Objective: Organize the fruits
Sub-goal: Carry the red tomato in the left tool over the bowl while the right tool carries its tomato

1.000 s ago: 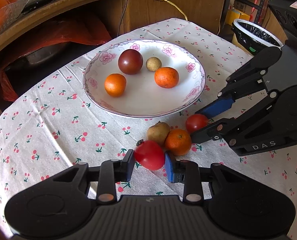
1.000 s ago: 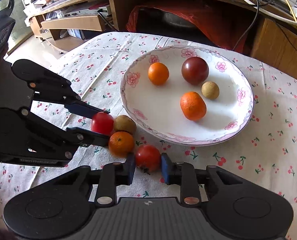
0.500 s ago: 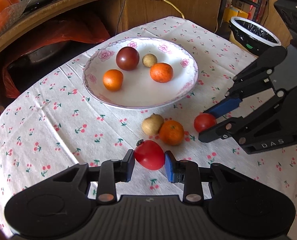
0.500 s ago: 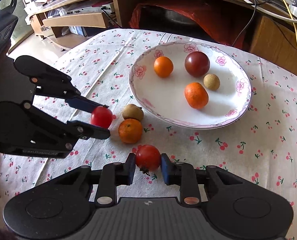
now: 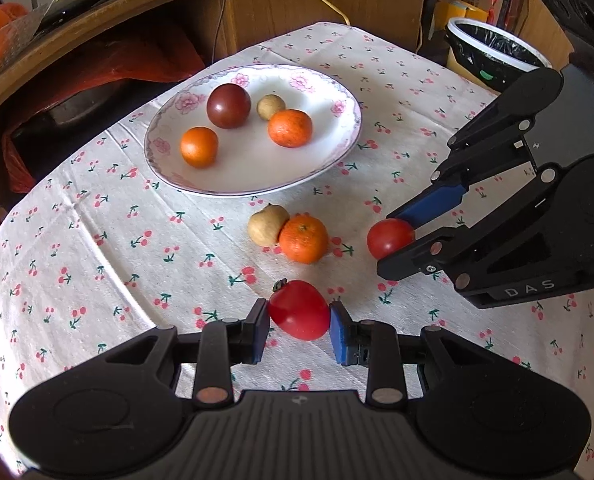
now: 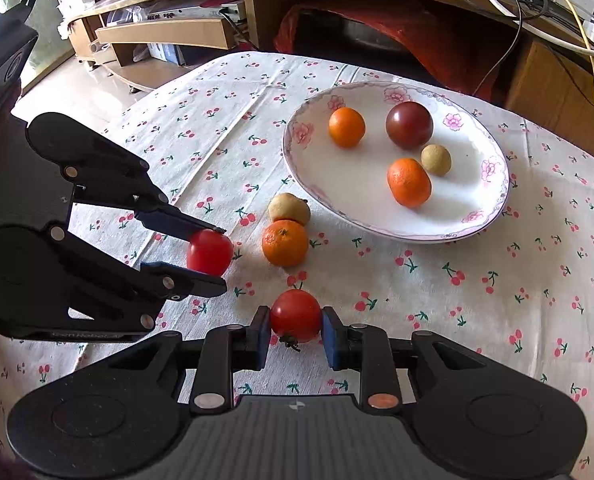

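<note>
Cherry-print cloth (image 5: 97, 240) covers the table, where each gripper clamps a red tomato, left gripper (image 5: 299, 330) at bottom centre, right gripper (image 6: 296, 332) likewise, seemingly to carry both to the flowered plate (image 6: 493, 200) of fruit.

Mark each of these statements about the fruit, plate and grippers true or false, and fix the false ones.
1. Each hand-held gripper holds a red tomato. True: the left hand-held gripper grips the left tomato, the right hand-held gripper grips the right tomato.
2. The plate holds six fruits. False: four.
3. An orange on the cloth touches a brownish fruit. True.
4. The plate is plain white. False: pink flowers ring its rim.
5. The dark red fruit lies on the cloth. False: it sits on the plate.
</note>
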